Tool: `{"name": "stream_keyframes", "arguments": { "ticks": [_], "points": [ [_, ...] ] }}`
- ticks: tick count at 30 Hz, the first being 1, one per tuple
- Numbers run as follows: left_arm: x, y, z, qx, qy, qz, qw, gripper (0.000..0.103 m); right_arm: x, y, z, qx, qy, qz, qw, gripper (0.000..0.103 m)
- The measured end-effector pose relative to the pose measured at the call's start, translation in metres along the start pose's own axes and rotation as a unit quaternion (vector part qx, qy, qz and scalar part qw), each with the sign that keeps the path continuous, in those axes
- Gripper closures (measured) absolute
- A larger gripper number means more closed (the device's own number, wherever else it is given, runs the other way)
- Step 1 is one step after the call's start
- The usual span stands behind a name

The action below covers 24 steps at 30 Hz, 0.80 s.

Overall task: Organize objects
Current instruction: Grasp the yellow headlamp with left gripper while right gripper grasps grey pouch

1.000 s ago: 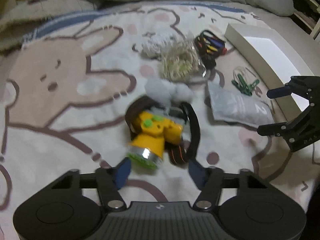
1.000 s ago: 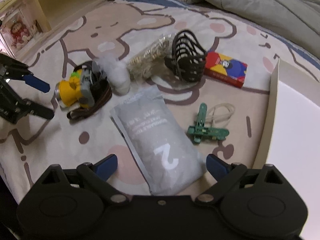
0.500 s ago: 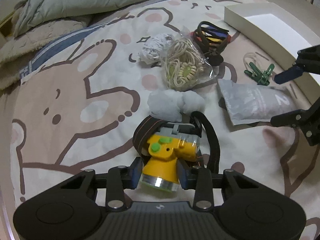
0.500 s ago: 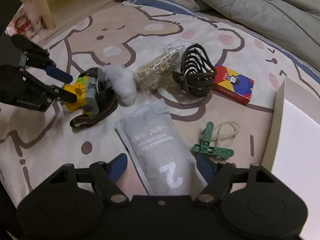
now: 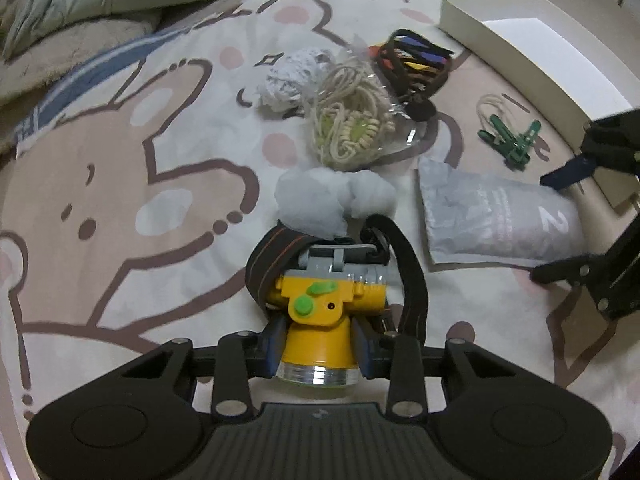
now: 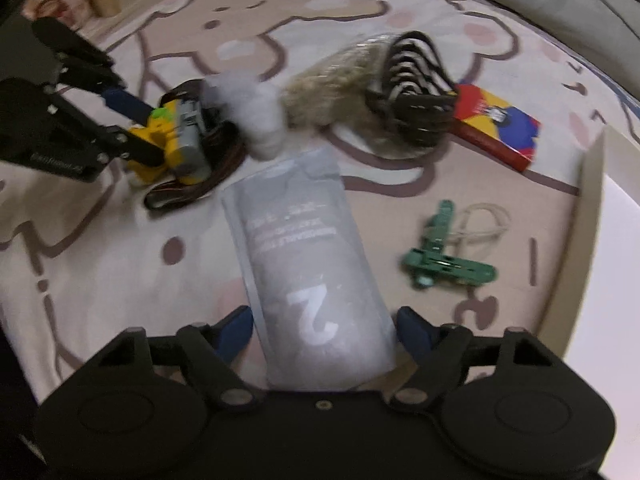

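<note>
Headlamp (image 5: pixel 316 312) sits on the bed (image 5: pixel 120 184), and my left gripper (image 5: pixel 316 340) is clenched on its yellow plastic barrel, one blue pad on each side; the silver lens ring pokes toward the camera, and the pads themselves are mostly hidden behind the body. Its dark elastic strap (image 5: pixel 412 276) loops out behind it. Just beyond the headlamp lies a soft white wad (image 5: pixel 332 200), cotton or tissue, I cannot tell which. Farther beyond it I see a clear bag of cord (image 5: pixel 352 124), a crumpled paper ball (image 5: pixel 292 76) and a black cage-like muzzle (image 6: pixel 412 92), with a red card box (image 6: pixel 500 128) beside that.

To the headlamp's right is a flat grey pouch (image 6: pixel 308 264) printed with a "2". My right gripper (image 6: pixel 324 328) stands released, its fingers on either side of the pouch's near end; whether they touch it is unclear through the blur. The pouch's bottom edge is cut off by the gripper body. Right of the pouch lie green pegs (image 6: pixel 440 256) on a rubber band (image 6: pixel 484 220), then a white box (image 5: pixel 516 44), partly out of frame.
</note>
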<state>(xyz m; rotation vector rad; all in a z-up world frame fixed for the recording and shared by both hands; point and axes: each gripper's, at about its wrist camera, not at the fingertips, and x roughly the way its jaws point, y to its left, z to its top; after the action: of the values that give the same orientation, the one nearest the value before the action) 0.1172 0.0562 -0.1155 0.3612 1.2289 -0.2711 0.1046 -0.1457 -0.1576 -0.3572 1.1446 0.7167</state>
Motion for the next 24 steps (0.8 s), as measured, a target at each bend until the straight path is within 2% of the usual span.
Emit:
{"name": "stream_keyframes", "arguments": {
  "ticks": [8, 11, 15, 18, 24],
  "points": [
    [0.025, -0.013, 0.006, 0.022, 0.038, 0.035, 0.9984, 0.059, 0.012, 0.008, 0.004, -0.015, 0.005, -0.025, 1.000, 0.023],
    [0.032, -0.010, 0.007, 0.006, 0.041, 0.033, 0.9986, 0.059, 0.011, 0.008, 0.006, -0.019, 0.006, -0.024, 1.000, 0.031],
    [0.028, 0.001, 0.003, -0.041, 0.025, 0.015, 0.9987, 0.060, 0.008, 0.008, 0.007, -0.016, 0.003, -0.027, 1.000, 0.040],
    [0.017, 0.008, -0.003, -0.079, 0.004, 0.002, 0.9968, 0.060, 0.003, 0.009, 0.008, -0.012, -0.004, -0.031, 0.999, 0.042],
    [-0.008, 0.010, -0.010, -0.105, -0.035, 0.027, 0.9935, 0.060, -0.022, 0.008, 0.013, 0.011, -0.050, -0.051, 0.997, 0.042]
  ]
}}
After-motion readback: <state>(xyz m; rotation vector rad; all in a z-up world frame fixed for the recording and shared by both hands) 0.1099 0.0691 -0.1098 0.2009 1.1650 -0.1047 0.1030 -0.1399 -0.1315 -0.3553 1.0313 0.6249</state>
